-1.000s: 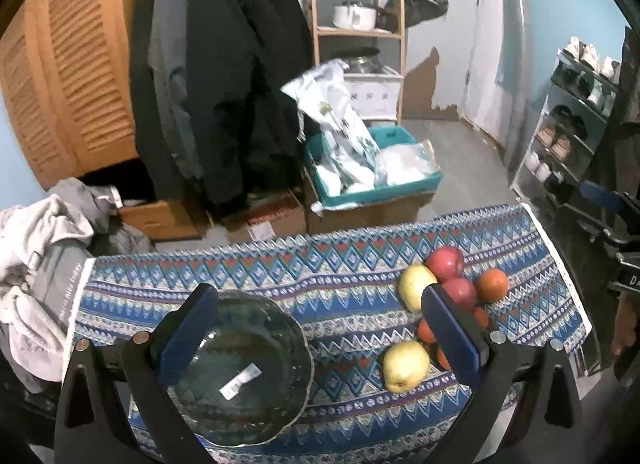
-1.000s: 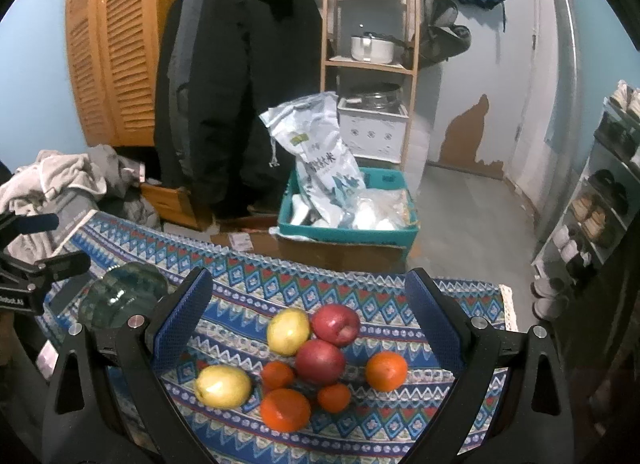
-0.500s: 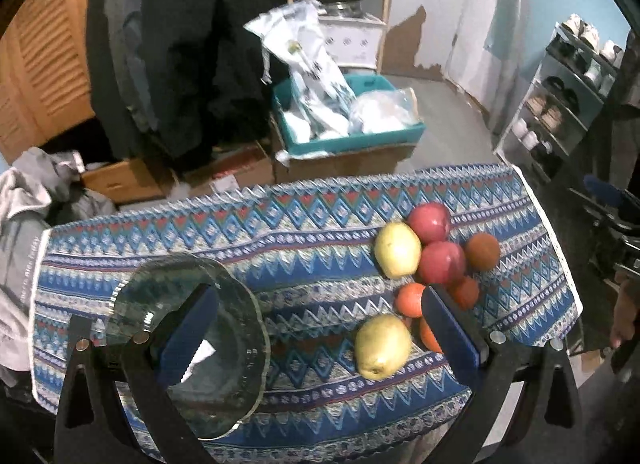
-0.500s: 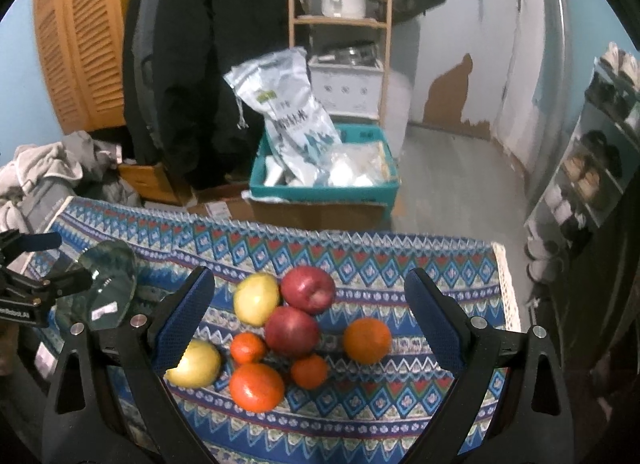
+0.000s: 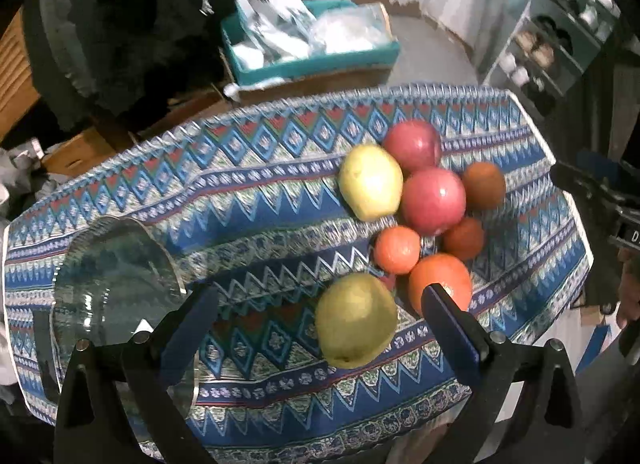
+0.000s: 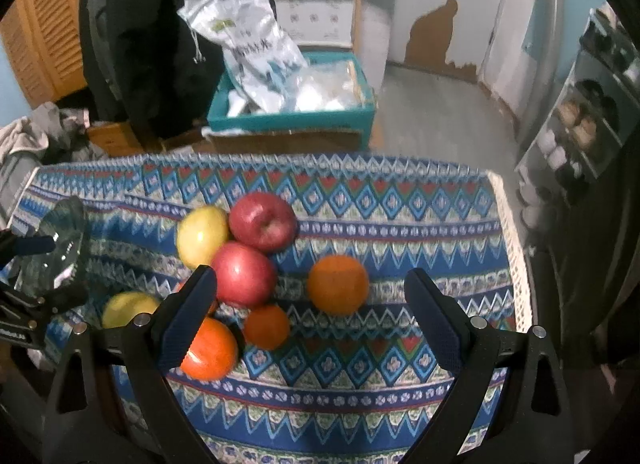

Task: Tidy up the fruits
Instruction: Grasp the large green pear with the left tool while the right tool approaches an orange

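A blue zigzag-and-diamond cloth is covering the counter. Two red apples, two yellow-green pears and four oranges are showing beside a clear glass bowl.

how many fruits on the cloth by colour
yellow-green: 2, one near the left gripper, one farther back
red: 2
orange: 4
total: 8, none in the glass bowl

Woven cloth, clear glass bowl, glossy apples.
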A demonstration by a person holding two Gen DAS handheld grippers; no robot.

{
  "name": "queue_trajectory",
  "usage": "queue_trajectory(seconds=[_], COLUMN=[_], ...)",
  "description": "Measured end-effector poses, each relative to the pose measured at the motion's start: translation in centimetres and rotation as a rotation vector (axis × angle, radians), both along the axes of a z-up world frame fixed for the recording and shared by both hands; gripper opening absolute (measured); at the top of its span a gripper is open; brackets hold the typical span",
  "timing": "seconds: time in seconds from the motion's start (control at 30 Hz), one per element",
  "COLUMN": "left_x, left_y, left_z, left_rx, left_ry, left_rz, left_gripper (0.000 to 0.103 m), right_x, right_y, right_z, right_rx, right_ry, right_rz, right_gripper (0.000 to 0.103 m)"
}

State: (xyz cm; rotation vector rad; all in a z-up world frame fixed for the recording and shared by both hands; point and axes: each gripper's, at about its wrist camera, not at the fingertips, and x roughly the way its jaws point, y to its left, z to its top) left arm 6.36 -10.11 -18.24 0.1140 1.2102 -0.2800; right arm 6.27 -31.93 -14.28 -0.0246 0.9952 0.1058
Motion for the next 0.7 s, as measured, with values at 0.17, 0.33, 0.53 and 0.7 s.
queue_trajectory(seconds=[0.17, 0.33, 0.53, 0.7], left_x=[0.4, 0.6, 0.8, 1.2], left_y=[-1.0, -1.9, -2.1, -1.8], left_z=[-2.7, -4.8, -7.3, -9.1], left_rx=[0.019, 0.044, 0.051, 0.018], left_ry=[0.07, 0.11, 0.167, 0.224], left_rz=[-0.021, -0.04, -0.043, -0.031], left_gripper=[0.102, 0.102, 0.102, 0.096], right_x=[0.1, 0.4, 0.9, 1.4], right_y=[-0.8, -1.3, -1.2, -1.5], right_z=[-1.7, -2.9, -4.3, -5.7], right_rx=[-0.002, 0.006, -0.001, -0.001], right_ry=[0.043, 0.077, 0.11, 0.148], right_rz=[-0.021, -0.033, -0.028, -0.033], right_gripper=[0.095, 0.095, 0.095, 0.095])
